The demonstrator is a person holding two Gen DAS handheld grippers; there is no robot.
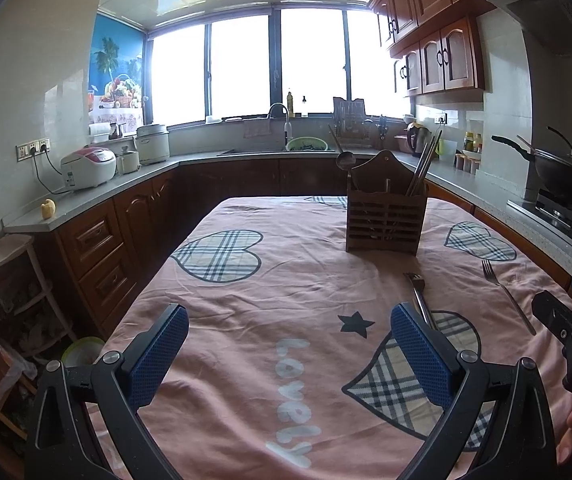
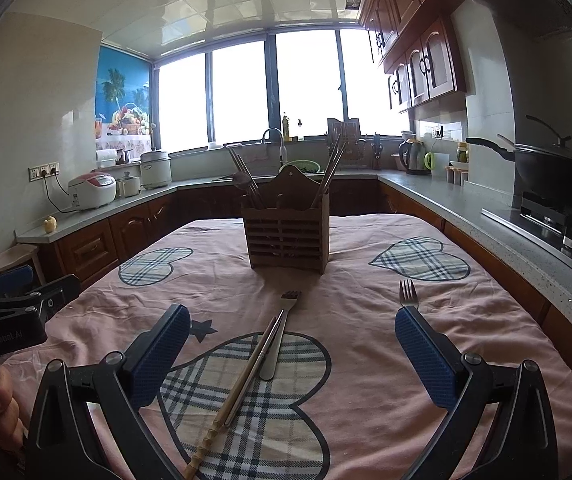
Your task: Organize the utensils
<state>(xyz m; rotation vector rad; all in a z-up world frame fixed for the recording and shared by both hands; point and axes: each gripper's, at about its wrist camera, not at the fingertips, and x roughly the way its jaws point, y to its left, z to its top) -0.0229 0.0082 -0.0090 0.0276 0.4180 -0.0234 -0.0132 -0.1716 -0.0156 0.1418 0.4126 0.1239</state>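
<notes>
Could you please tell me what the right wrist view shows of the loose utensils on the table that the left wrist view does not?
Only the right wrist view shows the chopsticks lying beside the middle fork, and that fork's whole handle. Only the left wrist view shows the full length of the far-right fork; in the right wrist view the open right gripper has a finger hiding its handle. Both show the wooden utensil holder standing upright on the pink tablecloth, already holding utensils, and the open, empty left gripper.

Black-framed left gripper (image 1: 289, 354), blue textured pads (image 1: 157, 356), silver screws, faint lettering, possibly "GenRobot.AI"
</notes>
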